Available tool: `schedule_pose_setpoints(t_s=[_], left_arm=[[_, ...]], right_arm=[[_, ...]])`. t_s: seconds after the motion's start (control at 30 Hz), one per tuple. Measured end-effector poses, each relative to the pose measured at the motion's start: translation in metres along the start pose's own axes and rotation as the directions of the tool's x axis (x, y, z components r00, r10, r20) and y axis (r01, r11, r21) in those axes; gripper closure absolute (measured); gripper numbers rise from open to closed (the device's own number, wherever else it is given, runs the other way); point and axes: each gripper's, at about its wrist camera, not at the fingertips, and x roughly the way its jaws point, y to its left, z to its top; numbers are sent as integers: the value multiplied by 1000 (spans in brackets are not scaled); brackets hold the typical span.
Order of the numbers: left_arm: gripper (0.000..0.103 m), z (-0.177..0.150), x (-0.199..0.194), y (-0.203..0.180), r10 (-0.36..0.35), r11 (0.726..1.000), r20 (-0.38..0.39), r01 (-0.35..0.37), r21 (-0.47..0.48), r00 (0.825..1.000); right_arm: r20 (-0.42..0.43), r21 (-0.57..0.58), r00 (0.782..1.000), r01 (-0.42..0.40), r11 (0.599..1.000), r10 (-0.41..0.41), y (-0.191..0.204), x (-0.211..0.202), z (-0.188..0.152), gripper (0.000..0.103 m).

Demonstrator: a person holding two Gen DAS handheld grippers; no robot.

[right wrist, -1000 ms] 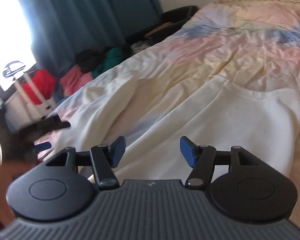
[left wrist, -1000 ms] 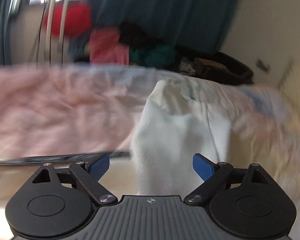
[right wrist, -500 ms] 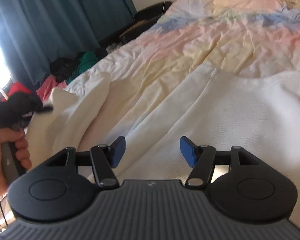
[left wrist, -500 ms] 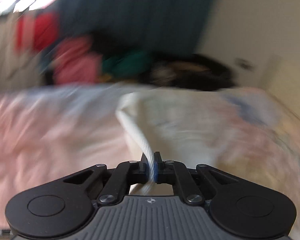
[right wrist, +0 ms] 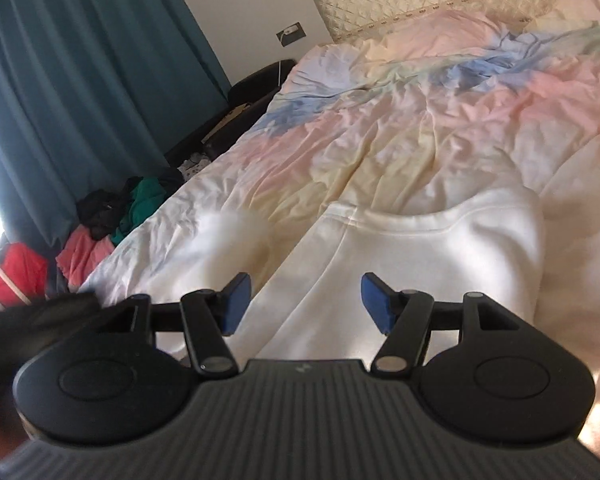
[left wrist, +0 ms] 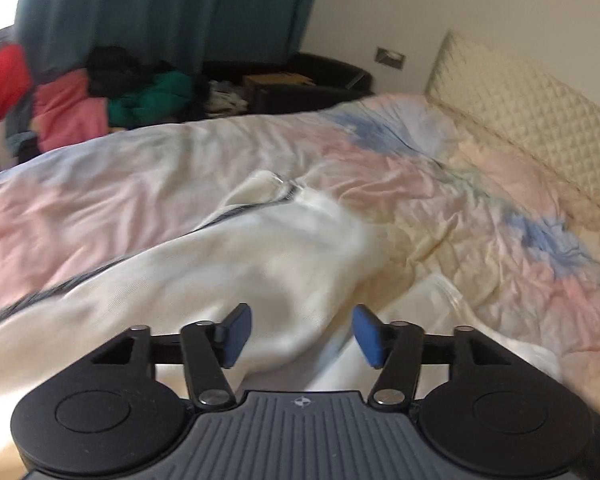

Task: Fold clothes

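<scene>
Left wrist view: the left gripper (left wrist: 302, 334) hangs over the white garment (left wrist: 236, 276), and its jaws are opening, the blue pads standing apart with nothing pinched between them. The cloth lies below and beyond the pads, not pressed by either one. A long fold of that white garment runs from the lower left up toward the middle of the bed (left wrist: 480, 216), ending in a crumpled tip with a dark edge line along it. The picture is a bit smeared, so the finer seams cannot be made out. The duvet is a pastel wash of pink, yellow and blue, well creased, and a quilted cream headboard (left wrist: 532, 120) stands at the far right.

Over to the right wrist view: the right gripper (right wrist: 304, 304) hovers above the same white garment (right wrist: 420, 256), jaws held at a middling spread, pads clear of the fabric, gripping nothing. Here the garment lies flat on the bed (right wrist: 420, 128) with a curved seam across its far end, and a second lobe of white cloth bulges up just to the left of it. A dark blurred shape at the left edge, low down, is too smeared to name.

Beside the bed, a heap of clothes (right wrist: 112, 216) in pink, red, green and black sits on the floor under the teal curtain (right wrist: 80, 80). A wall socket (right wrist: 291, 34) shows near the headboard.
</scene>
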Motion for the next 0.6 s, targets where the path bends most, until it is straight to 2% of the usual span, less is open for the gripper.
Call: schedule_pose_setpoints(t_s=[0.1,0.2,0.33,0.4,0.47,0.5,0.53,0.6], left_arm=[[38,-33,-61,10,40,998,21,-39,-39,999],[35,-75,-125,19,152,987,46,-149,-67,987],[33,-129,-197,31,313,942,63,-301,-150,948],[30,-154,-228,38,375,912,78,-352,-212,924],[30,-170,-248,47,394,890,82,-359,-280,915],[30,-178,-258,51,404,878,83,-361,-314,911],[30,-186,-269,55,414,865,83,-363,-347,907],[29,-194,-282,62,416,851,111,-344,-397,903]], right_arm=[[-37,30,999,-27,999,28,-5,-4,2,39],[-95,67,992,-83,994,89,-9,-4,3,39],[-167,116,966,-179,977,197,-10,-2,4,39],[-208,136,949,-212,968,238,-7,-1,4,39],[-258,172,922,-251,953,289,-5,1,3,40],[-293,207,901,-266,941,319,-5,4,2,48],[-330,254,876,-277,927,352,-6,8,0,67],[-393,307,840,-263,915,374,-7,14,-4,82]])
